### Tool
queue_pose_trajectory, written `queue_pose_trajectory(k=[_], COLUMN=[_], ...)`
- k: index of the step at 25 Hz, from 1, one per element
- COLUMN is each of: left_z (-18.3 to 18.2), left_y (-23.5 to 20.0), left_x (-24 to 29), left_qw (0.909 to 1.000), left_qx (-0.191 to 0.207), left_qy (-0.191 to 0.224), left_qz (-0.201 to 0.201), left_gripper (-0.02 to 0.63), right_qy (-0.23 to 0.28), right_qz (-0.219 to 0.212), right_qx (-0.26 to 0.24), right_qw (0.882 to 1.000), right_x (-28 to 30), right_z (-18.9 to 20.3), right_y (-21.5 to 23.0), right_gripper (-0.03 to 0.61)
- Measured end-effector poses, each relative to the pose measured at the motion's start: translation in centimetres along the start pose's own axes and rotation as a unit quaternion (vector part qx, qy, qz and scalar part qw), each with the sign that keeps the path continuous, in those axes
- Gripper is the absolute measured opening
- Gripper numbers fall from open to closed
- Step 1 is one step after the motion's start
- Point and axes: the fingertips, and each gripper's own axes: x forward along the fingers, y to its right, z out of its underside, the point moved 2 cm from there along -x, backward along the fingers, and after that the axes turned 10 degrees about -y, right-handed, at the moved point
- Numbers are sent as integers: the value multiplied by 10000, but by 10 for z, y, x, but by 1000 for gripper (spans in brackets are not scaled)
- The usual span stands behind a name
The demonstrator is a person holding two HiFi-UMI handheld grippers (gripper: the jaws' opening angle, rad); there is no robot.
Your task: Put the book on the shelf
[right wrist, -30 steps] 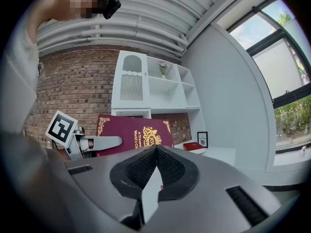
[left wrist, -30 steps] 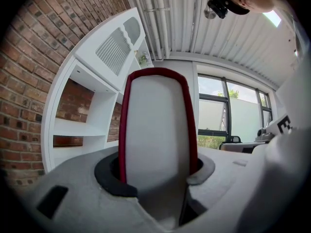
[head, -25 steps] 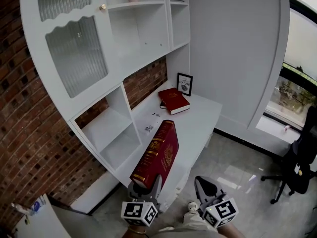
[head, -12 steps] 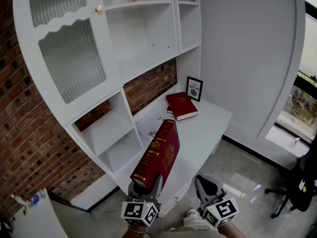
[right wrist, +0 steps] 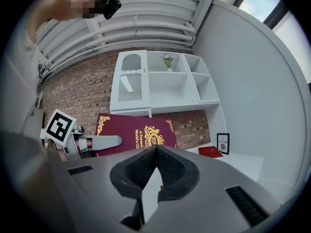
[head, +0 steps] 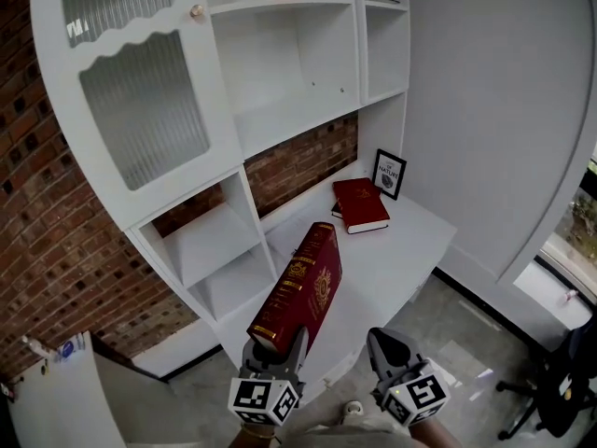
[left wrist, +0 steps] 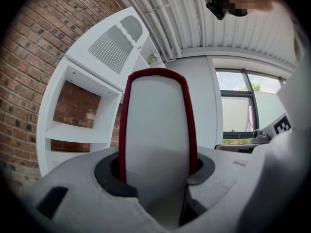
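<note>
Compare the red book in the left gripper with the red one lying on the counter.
The held book stands tilted on end in the left gripper; the counter book lies flat on the counter. The held book is in mid-air; the counter book rests by a framed picture. Both are red.

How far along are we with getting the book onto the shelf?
Done: the pickup. The left gripper is clamped on the thick red book, holding it tilted in the air in front of the white shelf unit. In hand: the carry; the right gripper is shut and empty. Left: setting the book into a compartment and letting go. A second red book lies on the counter.
</note>
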Motion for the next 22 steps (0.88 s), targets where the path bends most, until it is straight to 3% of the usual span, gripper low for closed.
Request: queue_pose_trajectory(k=[11,22], left_z=[-9,-19], left_y=[-6,-27], left_x=[-5,-29], left_qw=[9972,9872], left_qx=[-89,-99], left_qy=[152,321], left_qz=[-721,-1558], left_gripper=[233,232], right_qy=[-211,-215], right_qz=[-738,-1714], right_qx=[-53,-182], right_qw=[9970,9848], right_x=[29,69], right_z=[-14,-23], right_y=[7,-16], right_gripper=[8,8])
